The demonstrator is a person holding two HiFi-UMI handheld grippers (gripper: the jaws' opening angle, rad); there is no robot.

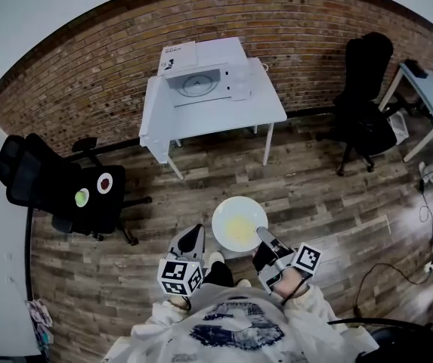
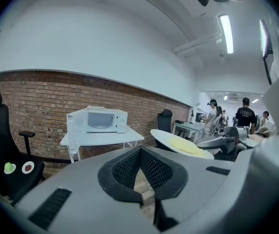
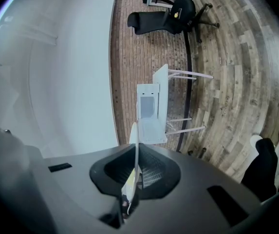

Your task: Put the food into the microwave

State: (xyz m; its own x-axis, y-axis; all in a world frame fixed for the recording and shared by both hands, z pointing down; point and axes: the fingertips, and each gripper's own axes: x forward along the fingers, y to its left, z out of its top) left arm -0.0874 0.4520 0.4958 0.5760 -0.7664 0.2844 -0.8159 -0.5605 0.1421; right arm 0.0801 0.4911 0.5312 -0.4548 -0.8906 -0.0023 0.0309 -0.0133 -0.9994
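Note:
A white plate [image 1: 239, 224] with flat yellow food on it hangs level over the wooden floor, held at its near right rim by my right gripper [image 1: 264, 237], which is shut on it. The right gripper view shows the plate [image 3: 135, 147] edge-on between the pads. My left gripper [image 1: 193, 234] floats just left of the plate, shut and empty, and its own view has the plate [image 2: 180, 144] to the right. The white microwave [image 1: 201, 78] stands on a white table [image 1: 227, 117] ahead, with its door swung open to the left and the turntable showing.
A black office chair [image 1: 57, 191] at the left carries a small green dish [image 1: 82, 197] and a small red dish [image 1: 105, 182]. Another black chair [image 1: 366, 100] and a desk [image 1: 430, 89] stand at the right. A brick wall runs behind the table. Several people stand far off [image 2: 246, 113].

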